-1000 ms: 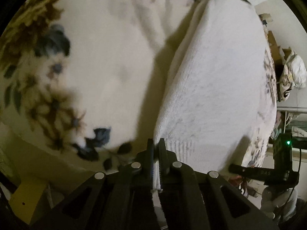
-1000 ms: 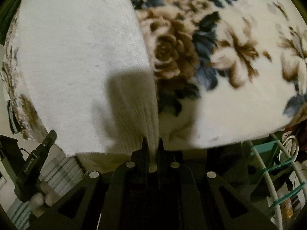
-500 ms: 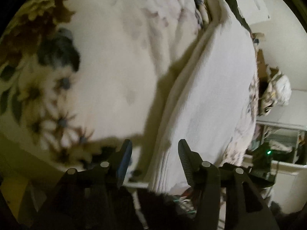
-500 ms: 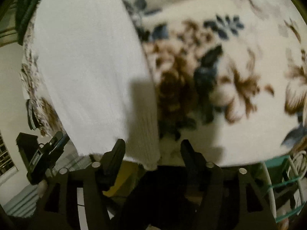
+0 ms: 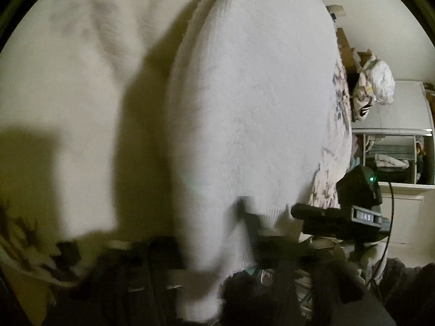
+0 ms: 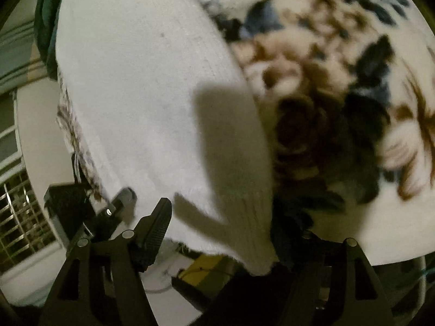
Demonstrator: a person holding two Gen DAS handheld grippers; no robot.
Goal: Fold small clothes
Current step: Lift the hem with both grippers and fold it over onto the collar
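A white knit garment [image 5: 244,108] lies folded flat on a floral blanket [image 5: 68,95], its ribbed hem at the near edge of the bed. In the right wrist view the same garment [image 6: 141,103] fills the left half, the floral blanket [image 6: 339,108] the right. My left gripper [image 5: 206,247] is open; its fingers are blurred, and the hem lies loose between them. My right gripper [image 6: 233,228] is open wide, with the ribbed hem corner [image 6: 252,225] lying loose between its fingers. Each gripper shows in the other's view, the right one [image 5: 339,217] and the left one [image 6: 89,206].
A white wardrobe with shelves of clothes [image 5: 394,157] and a bundled bag [image 5: 372,87] stand right of the bed. A window with bars [image 6: 21,212] and a yellow object [image 6: 206,269] on the floor lie below the bed's near edge.
Both grippers were shut on the garment's hem a second ago. They opened and let go, and the garment now lies flat. The views have shifted and blurred with motion.
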